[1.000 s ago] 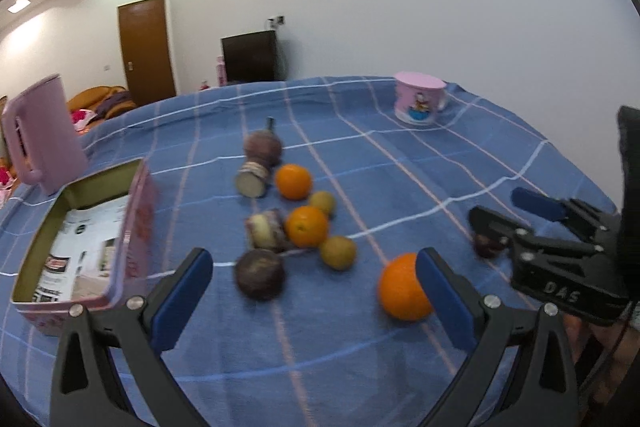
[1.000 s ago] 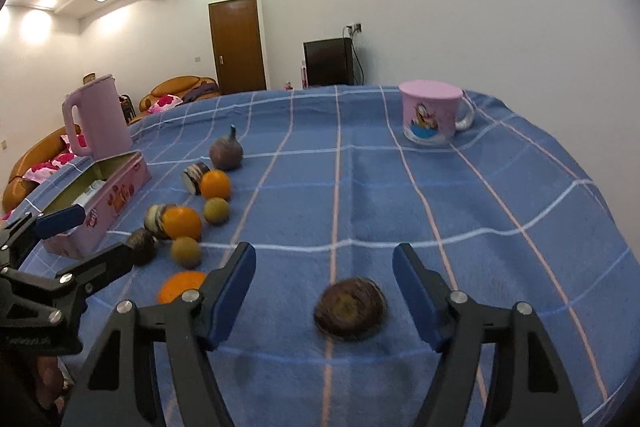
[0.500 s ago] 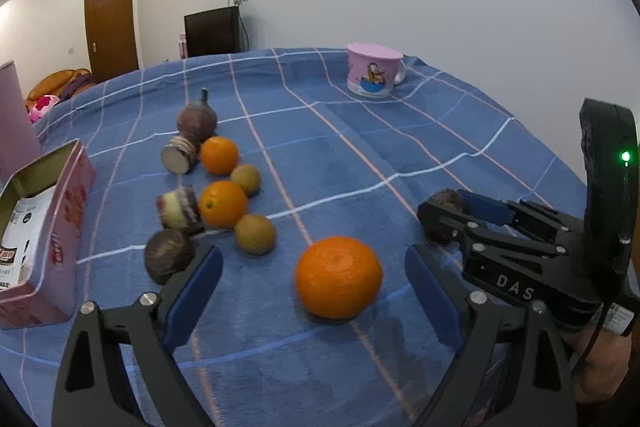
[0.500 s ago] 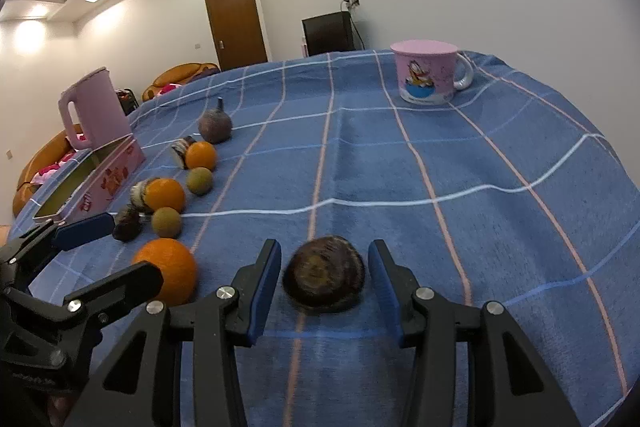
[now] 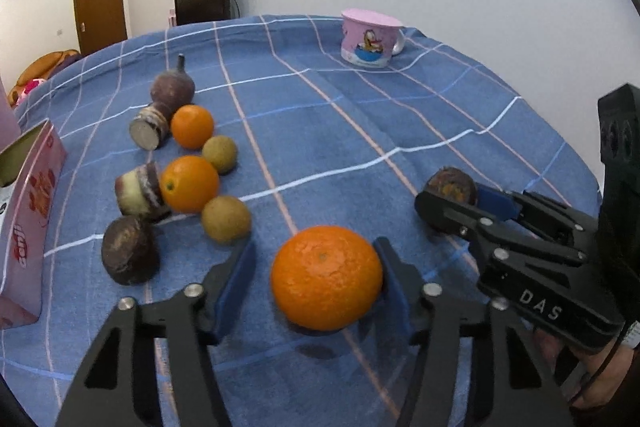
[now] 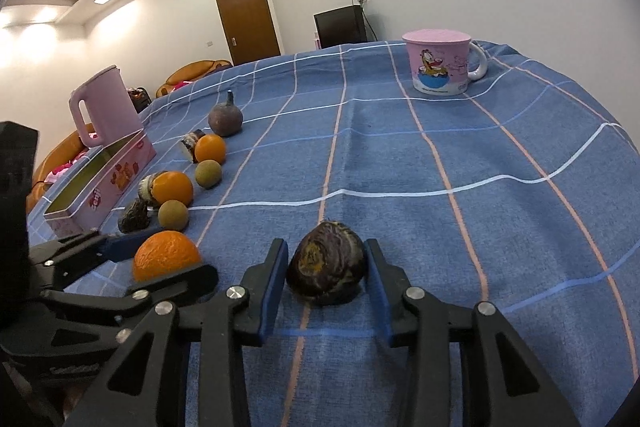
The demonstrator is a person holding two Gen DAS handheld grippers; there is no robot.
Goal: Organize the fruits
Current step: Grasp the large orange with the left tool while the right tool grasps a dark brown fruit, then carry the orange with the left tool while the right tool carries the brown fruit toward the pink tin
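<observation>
**Both grippers closing on loose fruit; neither lifted**

Progress: most fruit already sat in ordered rows ahead and to the left of the left gripper (image 5: 316,275). One row held dark items: a stemmed purple fruit (image 5: 173,89) farthest off, two cut halves, and a dark round fruit (image 5: 129,251) nearest. Beside them lay two small oranges (image 5: 189,183), then two small brown-green fruits (image 5: 226,219). Judged roughly two-thirds sorted. Two pieces remained outside the rows: the large orange (image 5: 326,277) and the dark mottled fruit (image 6: 326,273). An open pink tin (image 6: 100,187) and a pink jug (image 6: 106,103) stood beyond the rows, far left; a cartoon mug (image 6: 438,67) stood well ahead to the right.

Left gripper: jaws had just been closing, narrowed around the large orange, which sat between them. The right-hand pad touched the peel; the left-hand pad stood a little clear. No full pinch yet, and the orange rested on the blue checked cloth (image 5: 400,131).

Right gripper (image 6: 326,277): jaws had just been closing, narrow, with the dark mottled fruit between. Both pads sat at or just beside its sides; firm contact could not be confirmed. Fruit was on the cloth.

Left to do, as judged: seat both grips, lift, place each piece with its kind.
</observation>
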